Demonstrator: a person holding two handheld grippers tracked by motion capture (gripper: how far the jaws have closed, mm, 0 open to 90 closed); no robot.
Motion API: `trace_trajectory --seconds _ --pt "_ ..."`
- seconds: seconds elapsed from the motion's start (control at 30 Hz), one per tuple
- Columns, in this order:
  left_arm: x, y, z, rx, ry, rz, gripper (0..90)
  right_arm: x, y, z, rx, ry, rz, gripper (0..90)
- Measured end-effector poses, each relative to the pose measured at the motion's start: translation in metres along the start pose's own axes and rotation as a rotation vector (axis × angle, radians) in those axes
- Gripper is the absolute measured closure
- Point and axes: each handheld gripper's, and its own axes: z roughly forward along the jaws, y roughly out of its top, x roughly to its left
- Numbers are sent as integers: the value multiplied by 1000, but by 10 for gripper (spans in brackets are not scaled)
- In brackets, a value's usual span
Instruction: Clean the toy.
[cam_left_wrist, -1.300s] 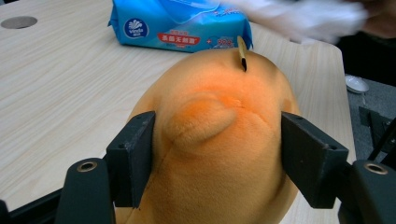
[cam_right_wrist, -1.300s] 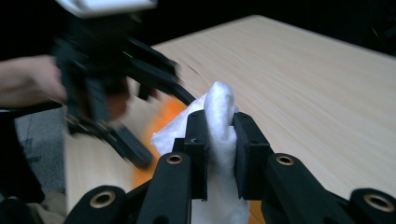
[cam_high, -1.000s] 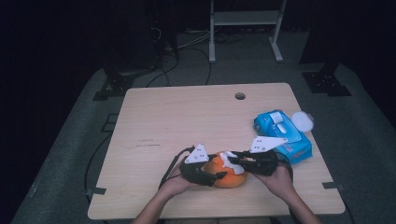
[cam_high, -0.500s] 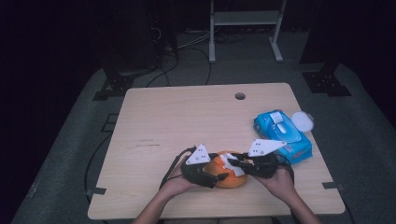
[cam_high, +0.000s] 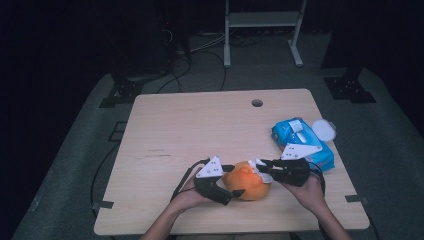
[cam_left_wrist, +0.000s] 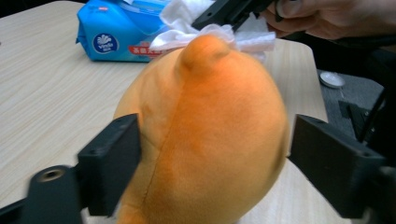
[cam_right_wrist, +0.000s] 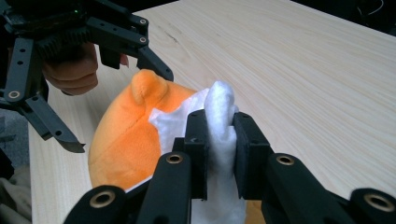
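We have an orange plush toy (cam_high: 246, 181) sitting near the front edge of the wooden table (cam_high: 200, 130), between our two grippers. The left gripper (cam_high: 227, 187) stands with its jaws spread wide, one on each side of the toy's rounded body; in the left gripper view both jaws sit just beside the fabric, and we cannot quite tell whether they touch it or leave a sliver of air. The right gripper (cam_right_wrist: 219, 140) is clamped narrowly on a bunched white wipe (cam_right_wrist: 218, 116), whose loose end is draped against the top of the toy, next to its small ear-like bump (cam_right_wrist: 145, 86).

Behind and to the right, a blue pack of wipes (cam_high: 300, 142) lies on the table with its round white lid (cam_high: 322, 130) flipped open.

We judge that the toy is being steadied for a wipe-down. It looks light and very soft: the plush should give under the jaws and spring back, so there is no fear of breakage, but it will roll or squash away from any push made on one side alone. The best hold is across the widest part of the body, low down, where the left jaws already bracket it. The fuzzy cloth should grip well rather than slip. The wipe is limp and probably damp, so it needs to stay pinched at the bunched middle.
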Motion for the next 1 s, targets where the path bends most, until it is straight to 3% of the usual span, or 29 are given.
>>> trace_trajectory --seconds 0.13,0.17,0.27,0.33,0.4,0.43,0.53,0.67,0.73,0.87,1.0 --pt "1 -10 12 26 18 -23 32 -1 0 1 -3 -1 5 767" --pt "1 -10 12 29 18 -23 47 -1 0 1 -5 -1 5 766" --pt "-1 1 2 53 30 -14 226 0 1 1 -19 -2 13 767" --pt "-2 11 -6 73 31 -13 280 -3 2 0 -40 7 33 767" --pt "-3 21 -14 122 48 -20 300 -5 3 -1 -53 21 53 767" --pt "-5 26 -18 158 68 -3 307 -4 4 -1 -62 28 58 767" --pt "-6 31 -22 203 94 0 311 2 11 -5 -115 56 64 768" --pt "-7 34 -22 221 96 -15 311 17 22 -7 -157 106 36 768" --pt "-9 36 -23 233 98 -13 311 24 22 -1 -129 99 -2 767" --pt "-8 33 -21 208 67 -47 245 18 16 3 -105 89 14 767" --pt "2 26 -25 108 38 -71 153 10 8 3 -89 66 29 767"
